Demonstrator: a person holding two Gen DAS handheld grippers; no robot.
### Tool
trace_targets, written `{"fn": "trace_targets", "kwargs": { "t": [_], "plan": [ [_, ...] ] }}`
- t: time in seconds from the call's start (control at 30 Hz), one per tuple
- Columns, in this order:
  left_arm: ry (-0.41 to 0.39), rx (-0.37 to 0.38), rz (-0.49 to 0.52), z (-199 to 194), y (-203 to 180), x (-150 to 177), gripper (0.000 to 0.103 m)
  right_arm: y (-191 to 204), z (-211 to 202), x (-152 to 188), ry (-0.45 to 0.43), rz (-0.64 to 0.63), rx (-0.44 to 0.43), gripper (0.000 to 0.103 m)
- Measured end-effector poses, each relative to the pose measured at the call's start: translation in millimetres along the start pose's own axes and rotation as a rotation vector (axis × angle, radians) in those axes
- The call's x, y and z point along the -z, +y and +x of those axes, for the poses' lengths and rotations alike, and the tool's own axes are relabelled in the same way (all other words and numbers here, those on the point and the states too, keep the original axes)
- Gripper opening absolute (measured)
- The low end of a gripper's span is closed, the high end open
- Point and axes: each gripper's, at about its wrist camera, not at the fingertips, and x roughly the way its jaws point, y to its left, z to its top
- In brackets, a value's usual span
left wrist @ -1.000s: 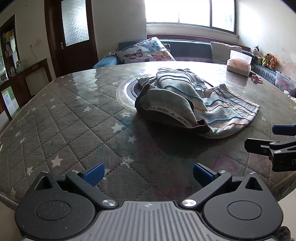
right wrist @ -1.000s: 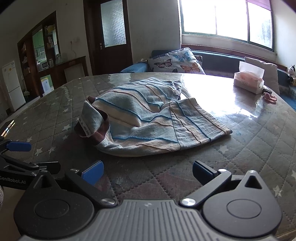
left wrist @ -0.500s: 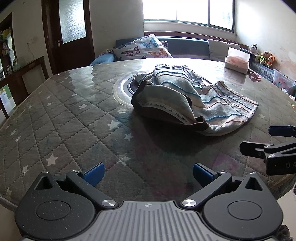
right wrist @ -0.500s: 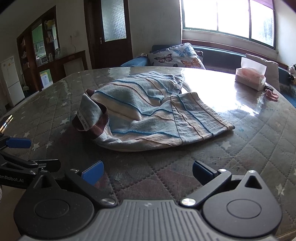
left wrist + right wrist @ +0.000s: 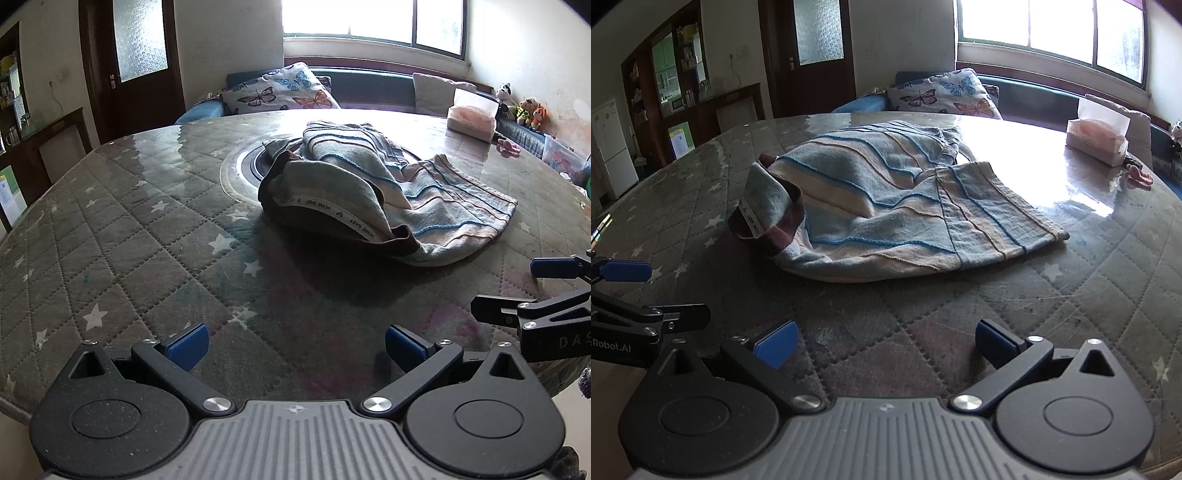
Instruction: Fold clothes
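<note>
Ahead of the left hand-held gripper (image 5: pixel 293 341), whose blue-padded fingers stand wide apart with nothing between them, the garment (image 5: pixel 380 199) lies crumpled on the table (image 5: pixel 122 236), well beyond the fingertips. Its brown waistband faces this hand-held gripper, and part of it rests over a round inset (image 5: pixel 240 170) in the tabletop. Off to the right, the right hand-held gripper (image 5: pixel 524 288) hovers by the table edge. Farther right, past the garment, sit a tissue box (image 5: pixel 471 120) and a small pink item (image 5: pixel 509 147). Nothing lies between the fingers and the cloth.

From the right hand-held gripper (image 5: pixel 884 341), also spread wide and holding nothing, the garment (image 5: pixel 886 210) lies straight ahead on bare quilted tabletop, its striped leg toward the right. The left hand-held gripper (image 5: pixel 653 291) shows at the left edge. The tissue box (image 5: pixel 1097 138) stands far right, beyond the cloth, with a butterfly cushion (image 5: pixel 945 92) behind the table.
</note>
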Motion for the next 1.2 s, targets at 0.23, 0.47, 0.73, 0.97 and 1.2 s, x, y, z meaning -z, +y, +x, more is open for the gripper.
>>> {"fn": "trace_targets", "kwargs": {
  "t": [0.23, 0.47, 0.73, 0.97, 1.2],
  "plan": [
    [0.008, 0.012, 0.008, 4.6, 1.3, -3.0, 0.103, 2.9, 3.2, -0.8, 0.005, -0.026, 0.012, 0.103],
    [0.014, 0.022, 0.01, 10.3, 2.8, -5.9, 0.103, 3.2, 6.1, -1.9, 0.005, -0.043, 0.013, 0.103],
    [0.017, 0.039, 0.009, 15.9, 5.0, -10.1, 0.103, 2.0, 8.5, -3.5, 0.002, -0.049, 0.008, 0.103],
    [0.024, 0.049, 0.014, 21.4, 6.4, -15.3, 0.103, 1.5, 10.8, -5.2, 0.0, -0.06, 0.0, 0.103],
    [0.029, 0.05, 0.029, 27.6, 6.4, -23.0, 0.103, 0.5, 15.9, -10.8, 0.001, -0.064, -0.009, 0.103]
  ]
}}
